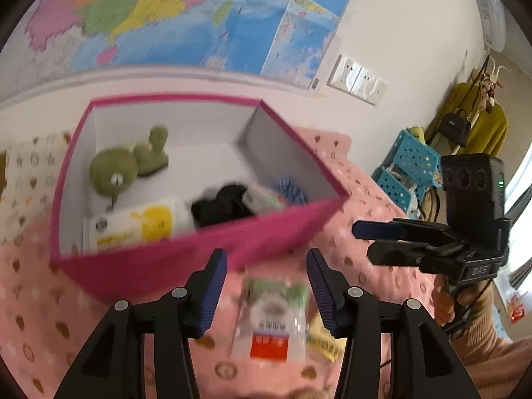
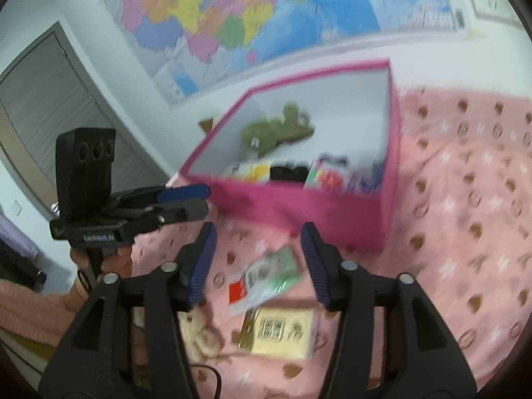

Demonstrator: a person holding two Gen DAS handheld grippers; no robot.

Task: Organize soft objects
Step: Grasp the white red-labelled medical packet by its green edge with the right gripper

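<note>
A pink box (image 1: 186,252) (image 2: 299,206) stands on the pink bedspread. In it lie a green plush toy (image 1: 114,169) (image 2: 276,129), a yellow-and-white tissue pack (image 1: 133,224), a black cloth (image 1: 222,204), a colourful packet (image 2: 327,174) and a blue striped item (image 1: 289,189). A clear packet with green and red print (image 1: 274,316) (image 2: 266,274) lies on the bed in front of the box. A yellow packet (image 2: 282,332) (image 1: 324,340) and a beige plush (image 2: 199,335) lie nearer. My left gripper (image 1: 267,286) is open above the clear packet. My right gripper (image 2: 257,259) is open and empty above it too.
A map (image 1: 186,13) hangs on the wall behind the box. Blue plastic baskets (image 1: 412,163) and a coat rack with a yellow garment (image 1: 478,123) stand to the right. A grey door (image 2: 50,99) is at the left. The bedspread (image 2: 465,216) extends right.
</note>
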